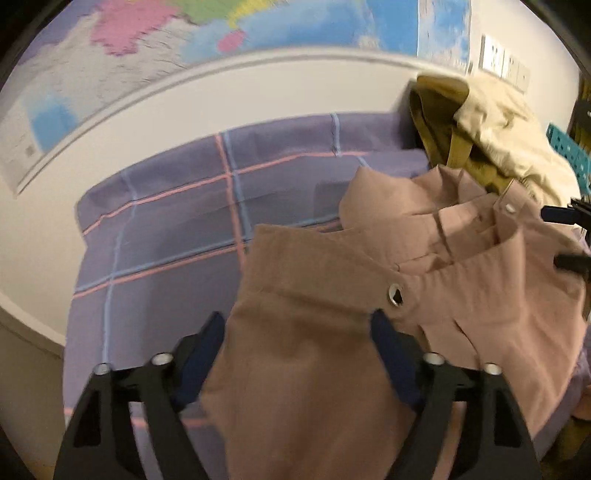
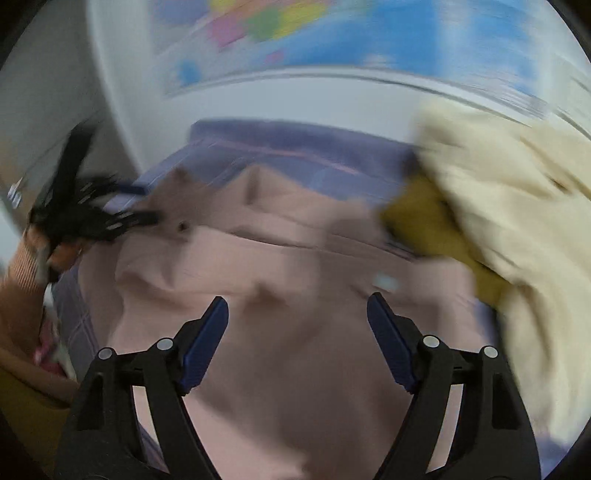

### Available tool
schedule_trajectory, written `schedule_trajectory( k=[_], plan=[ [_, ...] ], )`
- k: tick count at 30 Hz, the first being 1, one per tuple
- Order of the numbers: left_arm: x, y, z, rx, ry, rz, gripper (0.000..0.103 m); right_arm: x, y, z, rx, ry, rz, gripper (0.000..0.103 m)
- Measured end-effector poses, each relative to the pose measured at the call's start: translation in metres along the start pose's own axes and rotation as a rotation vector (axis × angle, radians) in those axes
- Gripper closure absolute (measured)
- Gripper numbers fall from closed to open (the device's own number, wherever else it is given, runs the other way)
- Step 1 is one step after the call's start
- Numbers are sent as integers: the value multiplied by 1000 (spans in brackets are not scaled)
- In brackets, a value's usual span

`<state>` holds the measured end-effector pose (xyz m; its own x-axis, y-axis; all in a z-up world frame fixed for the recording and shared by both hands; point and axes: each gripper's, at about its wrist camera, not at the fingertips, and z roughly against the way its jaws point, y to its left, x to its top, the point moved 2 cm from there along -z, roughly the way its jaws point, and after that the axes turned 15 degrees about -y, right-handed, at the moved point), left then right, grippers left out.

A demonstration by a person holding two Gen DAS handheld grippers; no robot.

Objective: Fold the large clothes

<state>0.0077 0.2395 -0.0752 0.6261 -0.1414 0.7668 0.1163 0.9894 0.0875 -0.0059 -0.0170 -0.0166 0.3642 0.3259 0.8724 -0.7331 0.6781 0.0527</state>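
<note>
Left wrist view first: the left tongs (image 1: 297,321) stand apart, nothing clamped, both blue pads hanging over the pink garment (image 1: 332,350), which lies flat under and ahead of them on the purple checked sheet (image 1: 159,229). A metal eyelet (image 1: 395,293) sits just beyond the right-hand pad, on the waistband that runs off to the right; it looks like a pair of trousers or a skirt, though I can't tell which. Beyond the tongs and to the right, a cream and olive garment (image 1: 495,129) is heaped against the wall, and the tips of the right tongs (image 1: 569,236) poke in at the far right edge. My read: one fold is laid and let go, and the next move calls for picking a fresh edge, probably the near hem or the waistband corner, and closing on both layers together. A wall map (image 1: 184,33) hangs behind; its lettering is too blurred to read, and no label shows on the cloth. Over to the right wrist view, heavily smeared: the right tongs (image 2: 297,314) are also spread wide and empty, the pink garment filling the space below and ahead of them. The left tongs (image 2: 110,218) show far off to the left, over the cloth's far-left edge, with a ribbed sleeve (image 2: 22,266) behind. The cream heap lies to the right. No writing legible here either.
</note>
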Motion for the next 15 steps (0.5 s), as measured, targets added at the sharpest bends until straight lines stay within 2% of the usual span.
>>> schedule_trajectory(
  k=[1,2,4,5,6,7,8,10,14,15],
  plan=[
    [3,-2,-11,0,18,-3,49,1,5,-8,-8,3,29,21],
    [4,-2,-17,1,31,-3,51,3,14,-19,-8,7,80,20],
    [9,2,-20,19,17,11,68,5,25,-36,5,21,169,21],
    [12,5,-17,17,1,33,73,4,29,-45,-10,37,206,27],
    [16,10,-13,-2,-16,64,84,3,31,-58,-9,73,240,35],
    [21,11,-11,-15,-26,90,92,2,30,-64,10,99,239,58],
    [25,15,-7,-24,-36,114,93,2,26,-69,41,124,211,95],
    [32,24,1,-47,-74,174,95,6,13,-71,39,126,168,102],
    [41,41,8,-86,-135,268,96,33,-14,-58,12,24,46,102],
    [40,43,4,-78,-124,273,95,37,-17,-58,9,19,35,102]
  ],
)
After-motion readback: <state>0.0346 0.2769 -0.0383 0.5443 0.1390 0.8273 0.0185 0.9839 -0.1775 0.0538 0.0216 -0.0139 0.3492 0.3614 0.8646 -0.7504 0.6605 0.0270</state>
